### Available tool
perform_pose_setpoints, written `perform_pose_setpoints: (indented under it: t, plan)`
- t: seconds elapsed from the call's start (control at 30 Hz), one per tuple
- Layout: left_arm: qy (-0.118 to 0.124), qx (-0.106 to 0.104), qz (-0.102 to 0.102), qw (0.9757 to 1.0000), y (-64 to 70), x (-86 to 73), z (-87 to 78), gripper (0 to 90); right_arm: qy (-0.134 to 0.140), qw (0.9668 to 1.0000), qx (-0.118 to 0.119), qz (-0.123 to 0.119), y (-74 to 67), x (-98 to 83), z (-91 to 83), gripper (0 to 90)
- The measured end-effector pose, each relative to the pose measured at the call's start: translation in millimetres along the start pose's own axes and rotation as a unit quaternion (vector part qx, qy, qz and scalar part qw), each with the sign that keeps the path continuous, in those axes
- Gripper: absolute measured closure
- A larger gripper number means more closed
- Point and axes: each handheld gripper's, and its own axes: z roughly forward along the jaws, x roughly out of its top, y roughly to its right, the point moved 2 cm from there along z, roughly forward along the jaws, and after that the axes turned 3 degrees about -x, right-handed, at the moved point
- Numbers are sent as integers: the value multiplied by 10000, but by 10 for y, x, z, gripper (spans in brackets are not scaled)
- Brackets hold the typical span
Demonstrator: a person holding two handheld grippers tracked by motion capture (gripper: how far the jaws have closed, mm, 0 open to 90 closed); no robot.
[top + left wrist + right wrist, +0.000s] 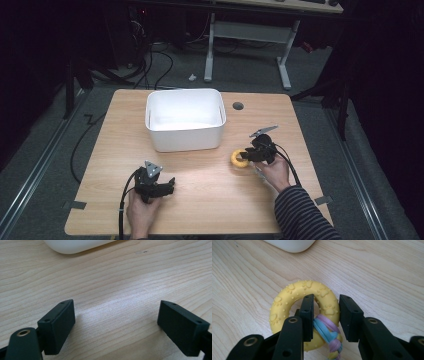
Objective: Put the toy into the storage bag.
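**Right claw clamped on the yellow ring, bin standing empty**

The white bin sits toward the far middle of the table, and from above its inside looks bare, nothing lying in it.

The ring, a yellow rubber toy, lies flat on the wood just in front of the bin's right corner. The right claw comes at it from the right. Its own view gives what the high view cannot: one jaw sits inside the ring's hole, the other outside, and the two pinch the band of the ring between them, closed as far as the rubber allows. There too you see paw prints moulded on the toy and a pink-and-blue cord knotted round the band just below the grip.

The left claw rests near the front left edge, well apart from ring and bin. Its view shows the jaws spread wide with bare wood between them and a curve of the bin at the top.
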Motion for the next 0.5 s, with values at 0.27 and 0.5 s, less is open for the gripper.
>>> perform_pose_setpoints:
  t: [0.27, 0.5]
  plan:
    - [1, -2, -4, 10000, 0, 0, -1, 150, 94, 9997, 221, 97, 62, -16, -105, 666]
    - [5, -4, -9, 10000, 1, -1, -1, 151, 168, 9993, 310, 104, 102, -13, -211, 667]
